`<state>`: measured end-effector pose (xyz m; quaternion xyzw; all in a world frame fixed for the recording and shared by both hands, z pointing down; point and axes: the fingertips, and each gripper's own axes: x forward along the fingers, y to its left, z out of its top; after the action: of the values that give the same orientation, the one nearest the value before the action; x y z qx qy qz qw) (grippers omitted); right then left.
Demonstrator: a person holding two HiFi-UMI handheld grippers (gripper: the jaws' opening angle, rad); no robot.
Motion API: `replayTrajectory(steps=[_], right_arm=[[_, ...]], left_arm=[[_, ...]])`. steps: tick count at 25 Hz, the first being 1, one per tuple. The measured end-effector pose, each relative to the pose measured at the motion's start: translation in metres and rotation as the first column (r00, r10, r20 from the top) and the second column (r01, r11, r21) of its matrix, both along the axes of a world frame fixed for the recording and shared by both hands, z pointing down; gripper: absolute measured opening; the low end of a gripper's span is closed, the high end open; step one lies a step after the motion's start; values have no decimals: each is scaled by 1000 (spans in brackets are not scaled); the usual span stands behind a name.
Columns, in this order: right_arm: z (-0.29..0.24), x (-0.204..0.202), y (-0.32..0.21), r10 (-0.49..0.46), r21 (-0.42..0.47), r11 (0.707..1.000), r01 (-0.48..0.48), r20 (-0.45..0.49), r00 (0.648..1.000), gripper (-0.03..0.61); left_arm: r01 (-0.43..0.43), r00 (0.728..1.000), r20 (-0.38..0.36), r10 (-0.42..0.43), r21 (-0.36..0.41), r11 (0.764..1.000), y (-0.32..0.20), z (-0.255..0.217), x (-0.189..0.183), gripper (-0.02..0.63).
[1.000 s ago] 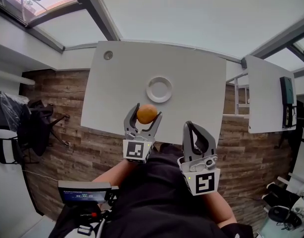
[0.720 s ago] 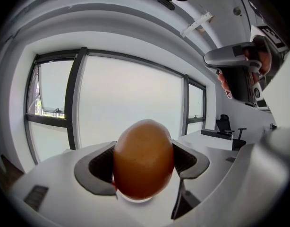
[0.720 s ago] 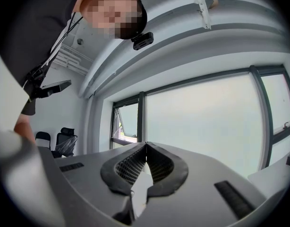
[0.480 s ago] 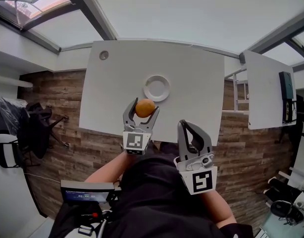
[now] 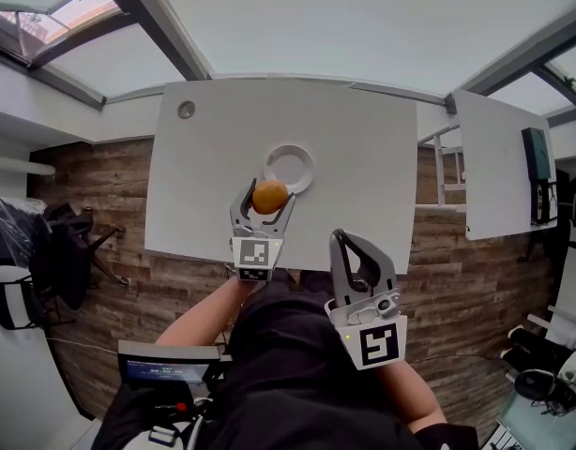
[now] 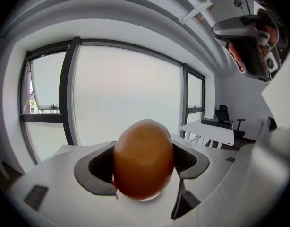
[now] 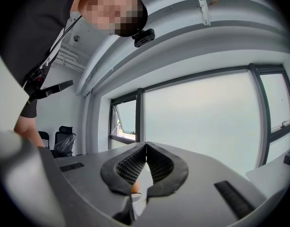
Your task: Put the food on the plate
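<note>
Landmark: white plate (image 5: 308,178), lying by itself near the middle of the white table (image 5: 372,148).
Food: one orange-brown, egg-shaped piece (image 5: 269,196), smooth-skinned, with its narrower end up in the left gripper view (image 6: 144,160).
Food, place: in the head view it overlaps the plate's near-left rim. Whether it hangs above the rim or rests on it cannot be told.
Left gripper (image 5: 268,202): jaws stand wide, one dark ribbed pad (image 6: 101,164) pressed against each flank of the food, which fills the gap between them (image 6: 144,167).
Left gripper, place: reaches toward the plate from the person's side, tips at the near-left rim, marker cube farther back over the table's near edge.
Right gripper (image 5: 348,236): jaws brought together, tips meeting with nothing between them (image 7: 146,148).
Right gripper, place: well apart from the plate, on the person's side and to its right, at the table's near edge.
Plate, contents: its bare white centre shows; the food covers only part of the rim.
</note>
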<state>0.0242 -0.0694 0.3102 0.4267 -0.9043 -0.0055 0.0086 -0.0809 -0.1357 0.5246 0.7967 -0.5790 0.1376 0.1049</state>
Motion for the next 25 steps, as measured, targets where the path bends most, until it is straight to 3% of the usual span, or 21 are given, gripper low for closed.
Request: replayTrajectory(steps=[8,14,18,25], right_arm=[[2,4,-3,17,-5,1000,-17,-10,1000,8],[6,6,-6,24,-16,1000,-25,-17,1000,8],[6,5,-6,28,-14,999,-28,-17,999,8],[9,2,-6,30,-28,999,-30,-22,999,8]], left_arm=[[13,1000,19,-12,-59,998,-11,17,-8,335],[-4,997,73,8,-51,999,-18,43,-11,336],[-9,997,78,16,-92,996,-20,55,-15,336],[-48,994,97,56,-85,995,-28,63,-12,336]])
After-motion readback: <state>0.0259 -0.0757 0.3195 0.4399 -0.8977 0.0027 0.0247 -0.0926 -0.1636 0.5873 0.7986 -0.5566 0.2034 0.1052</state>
